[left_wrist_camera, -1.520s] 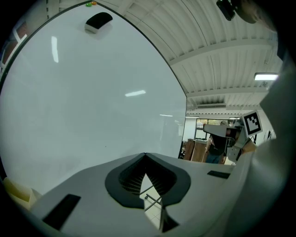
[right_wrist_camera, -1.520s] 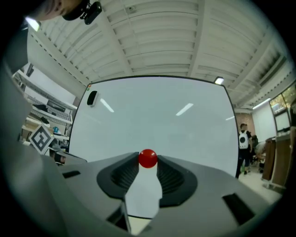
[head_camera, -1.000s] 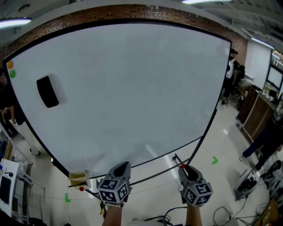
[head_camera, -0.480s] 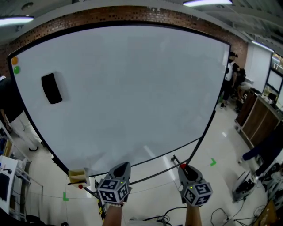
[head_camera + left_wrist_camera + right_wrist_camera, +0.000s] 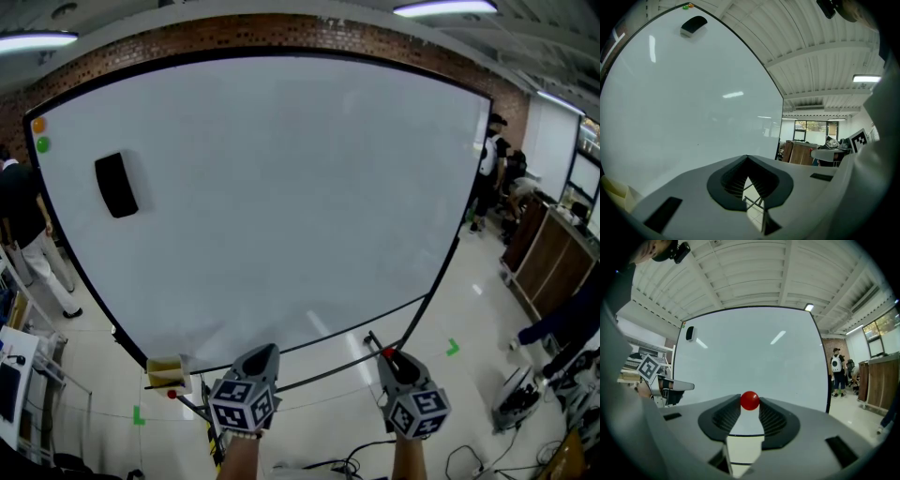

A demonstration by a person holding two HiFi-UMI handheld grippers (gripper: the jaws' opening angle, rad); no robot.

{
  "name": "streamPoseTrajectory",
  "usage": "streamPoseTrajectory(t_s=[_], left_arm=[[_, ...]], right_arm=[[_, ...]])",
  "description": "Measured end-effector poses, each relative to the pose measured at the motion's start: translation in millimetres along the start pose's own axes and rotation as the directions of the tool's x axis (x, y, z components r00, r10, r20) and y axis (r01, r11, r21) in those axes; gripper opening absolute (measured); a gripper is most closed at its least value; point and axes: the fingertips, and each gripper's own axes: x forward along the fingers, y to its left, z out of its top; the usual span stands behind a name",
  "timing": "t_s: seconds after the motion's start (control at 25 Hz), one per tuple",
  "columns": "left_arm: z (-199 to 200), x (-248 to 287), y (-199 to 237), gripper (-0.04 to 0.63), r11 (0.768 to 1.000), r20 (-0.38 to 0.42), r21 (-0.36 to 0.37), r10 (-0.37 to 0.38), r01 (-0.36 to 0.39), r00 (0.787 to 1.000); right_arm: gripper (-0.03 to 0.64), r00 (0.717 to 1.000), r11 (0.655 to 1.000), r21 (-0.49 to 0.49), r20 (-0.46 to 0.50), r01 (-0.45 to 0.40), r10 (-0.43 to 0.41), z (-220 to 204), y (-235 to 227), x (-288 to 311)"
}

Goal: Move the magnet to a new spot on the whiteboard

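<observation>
A small red round magnet [image 5: 750,400] sits pinched between the tips of my right gripper [image 5: 750,405], which is shut on it, a short way in front of the big whiteboard [image 5: 750,357]. In the head view the right gripper [image 5: 387,356] is low, below the whiteboard's [image 5: 281,187] bottom edge, with the red magnet [image 5: 387,352] at its tip. My left gripper [image 5: 259,360] hangs beside it at the left. Its jaws meet at the tips with nothing between them in the left gripper view [image 5: 747,158].
A black eraser [image 5: 116,185] clings to the board's upper left, with an orange magnet [image 5: 38,125] and a green magnet [image 5: 42,144] in the corner above it. A yellowish box [image 5: 166,375] sits at the lower left corner. People stand at the left [image 5: 23,225] and right [image 5: 489,164].
Both grippers hold the same places. The view has swung slightly, so the eraser sits further right in it, and the person at the left has stepped into sight.
</observation>
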Motion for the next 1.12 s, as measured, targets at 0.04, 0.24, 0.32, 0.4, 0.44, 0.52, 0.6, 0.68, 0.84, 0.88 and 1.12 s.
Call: streamPoseTrajectory(t_s=[0.04, 0.24, 0.32, 0.4, 0.44, 0.52, 0.6, 0.68, 0.84, 0.88, 1.12], left_arm=[[0.4, 0.6, -1.0, -0.011, 1.0, -0.002, 0.003, 0.001, -0.001, 1.0], [3.1, 1.8, 1.2, -0.011, 1.0, -0.001, -0.008, 0.025, -0.025, 1.0], [4.1, 3.1, 3.6, -0.011, 0.999, 0.002, -0.016, 0.031, -0.031, 1.0], [5.1, 5.4, 3.3, -0.009, 0.999, 0.001, -0.017, 0.032, -0.032, 0.999], [5.4, 6.5, 3.0, -0.011, 0.999, 0.0, -0.017, 0.033, -0.033, 0.999], [5.7, 7.9, 3.0, -0.009, 0.999, -0.003, -0.015, 0.033, -0.033, 0.999], [5.8, 9.0, 3.7, -0.011, 0.999, -0.005, -0.01, 0.032, -0.033, 0.999], [6.8, 10.9, 5.6, -0.011, 0.999, -0.007, -0.005, 0.031, -0.031, 0.999], [9.0, 16.5, 5.8, -0.009, 1.0, -0.018, -0.004, 0.025, -0.025, 1.0], [9.3, 18.1, 4.1, -0.011, 1.0, -0.019, -0.006, 0.024, -0.024, 1.0], [13.1, 23.8, 0.6, -0.009, 1.0, -0.004, -0.009, 0.02, -0.02, 1.0]], right_arm=[[0.133, 1.0, 1.0, -0.001, 0.002, -0.001, 0.001, 1.1, -0.5, 0.0], [0.133, 1.0, 1.0, -0.014, 0.006, -0.008, 0.008, 5.4, 1.1, 2.9], [0.133, 1.0, 1.0, -0.025, 0.009, -0.01, 0.01, 9.5, 2.5, 6.4], [0.133, 1.0, 0.999, -0.038, 0.017, -0.015, 0.015, 16.8, 2.2, 10.9], [0.133, 0.999, 0.999, -0.045, 0.026, -0.019, 0.02, 20.8, 1.4, 14.3], [0.133, 0.998, 0.997, -0.068, 0.048, -0.03, 0.033, 30.8, 1.1, 22.1], [0.133, 0.996, 0.994, -0.104, 0.072, -0.038, 0.045, 46.2, 3.6, 30.1], [0.133, 0.993, 0.988, -0.148, 0.101, -0.043, 0.059, 67.6, 8.2, 41.0], [0.133, 0.984, 0.97, -0.238, 0.154, -0.055, 0.094, 121.1, 18.3, 68.0], [0.133, 0.981, 0.963, -0.264, 0.165, -0.054, 0.1, 135.1, 19.3, 74.1], [0.137, 0.97, 0.926, -0.376, 0.203, -0.047, 0.132, 198.1, 29.0, 119.4]])
